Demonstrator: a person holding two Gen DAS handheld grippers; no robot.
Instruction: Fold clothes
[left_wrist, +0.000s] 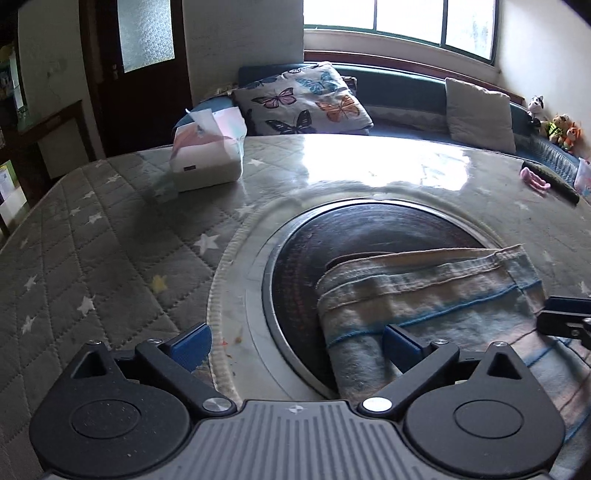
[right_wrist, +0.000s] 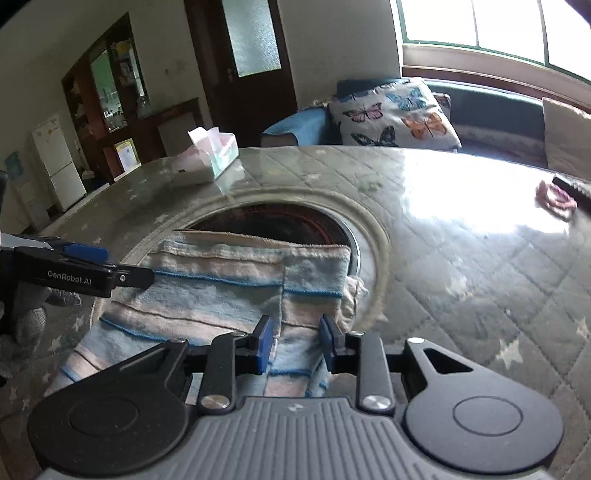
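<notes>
A folded cloth (left_wrist: 424, 306) with blue and pink stripes lies across the near right part of the dark round inset (left_wrist: 332, 251) in the table. My left gripper (left_wrist: 295, 343) is open wide at the cloth's left edge; its right finger (left_wrist: 400, 347) rests over the cloth and its left finger (left_wrist: 192, 341) is over the table. In the right wrist view the cloth (right_wrist: 221, 295) spreads to the left. My right gripper (right_wrist: 295, 345) is open a little, with the cloth's near right part lying between its blue pads. The left gripper (right_wrist: 110, 264) reaches in from the left over the cloth.
A quilted star-pattern cover under a glossy sheet (left_wrist: 110, 221) tops the table. A tissue box (left_wrist: 207, 155) stands at the far left, and a pink item (left_wrist: 535, 181) with a dark bar sits far right. Behind are a butterfly cushion (left_wrist: 303, 99) on a sofa and a gloved hand (right_wrist: 29, 321).
</notes>
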